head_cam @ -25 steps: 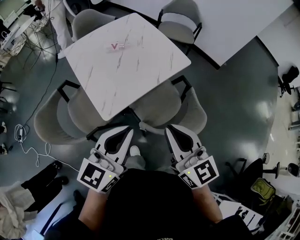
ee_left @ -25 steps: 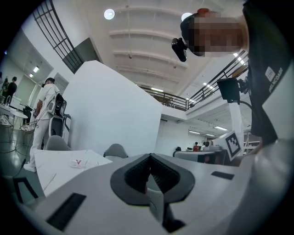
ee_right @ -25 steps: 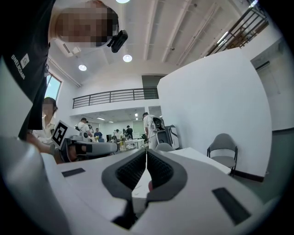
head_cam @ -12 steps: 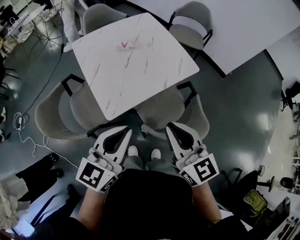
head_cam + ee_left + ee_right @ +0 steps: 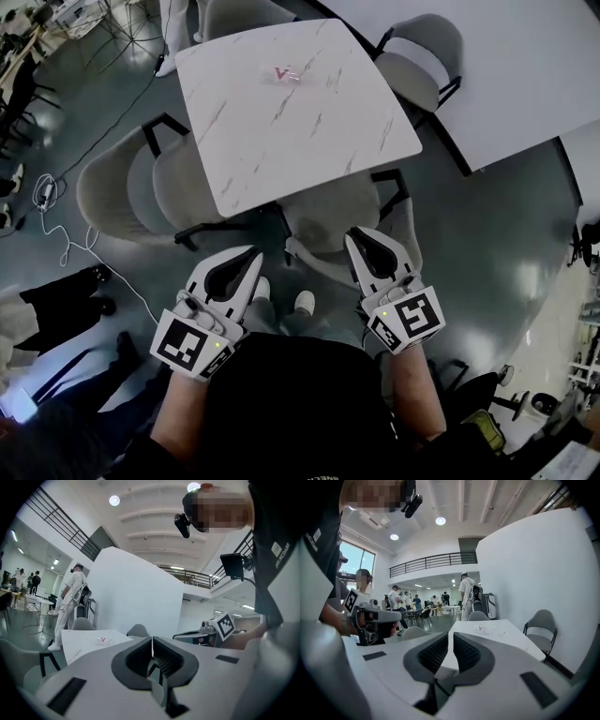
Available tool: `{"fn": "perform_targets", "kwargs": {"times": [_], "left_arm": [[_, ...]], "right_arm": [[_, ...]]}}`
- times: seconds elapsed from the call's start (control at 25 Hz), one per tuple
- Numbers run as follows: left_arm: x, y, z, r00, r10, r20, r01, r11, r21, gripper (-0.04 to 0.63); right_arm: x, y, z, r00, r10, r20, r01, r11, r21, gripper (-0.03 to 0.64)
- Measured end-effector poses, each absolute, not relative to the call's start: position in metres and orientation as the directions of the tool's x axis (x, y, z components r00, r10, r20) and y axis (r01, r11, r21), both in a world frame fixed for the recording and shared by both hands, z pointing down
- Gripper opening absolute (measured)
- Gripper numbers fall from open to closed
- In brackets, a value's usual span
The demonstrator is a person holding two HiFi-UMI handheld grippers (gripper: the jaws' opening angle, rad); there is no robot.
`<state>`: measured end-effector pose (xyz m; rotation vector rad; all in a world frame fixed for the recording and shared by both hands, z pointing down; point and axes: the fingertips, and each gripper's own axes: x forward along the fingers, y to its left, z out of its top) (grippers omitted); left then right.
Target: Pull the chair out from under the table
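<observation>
Glossy dark floor [image 5: 506, 234], white marble-look square table [image 5: 291, 112] — grey padded chair [image 5: 328, 211] tucked under its near edge. Left gripper [image 5: 255, 251] and right gripper [image 5: 359, 235] pressed together, empty. We'd spread jaws, pinch backrest rim, pull straight back — no twisting.

The person is wearing a black short-sleeved shirt [image 5: 291, 403] carrying small white print, and white shoes [image 5: 305, 302] are showing just beyond the shirt. To the shirt's left, the white plastic left gripper [image 5: 255, 253], with dark grey ribbed pads, is carrying a cube of black-and-white square markers [image 5: 185, 345] and a glowing green light [image 5: 217, 344]. To the shirt's right, the matching right gripper [image 5: 356, 236] is bearing a similar marker cube [image 5: 412, 319].
</observation>
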<state>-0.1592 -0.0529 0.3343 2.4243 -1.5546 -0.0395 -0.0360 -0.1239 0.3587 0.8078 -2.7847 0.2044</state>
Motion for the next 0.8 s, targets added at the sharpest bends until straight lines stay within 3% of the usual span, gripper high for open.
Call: {"fn": "perform_targets", "kwargs": {"times": [0.36,0.6,0.8], "left_arm": [[-0.164,-0.020,0.344,0.319,-0.935,0.153,-0.930,-0.278,0.241,0.005],[-0.172,0.002,0.350,0.250,-0.952,0.174,-0.950,-0.206,0.234,0.005],[-0.178,0.024,0.355,0.189,-0.961,0.200,-0.962,-0.141,0.232,0.005]], "right_arm": [[-0.044,-0.121,0.424,-0.803,-0.356,0.478,-0.397,0.918,0.017,0.079],[-0.051,-0.103,0.489,-0.721,-0.222,0.657,-0.260,0.965,0.040,0.160],[-0.043,-0.087,0.539,-0.612,-0.156,0.775,-0.145,0.986,0.084,0.187]]}}
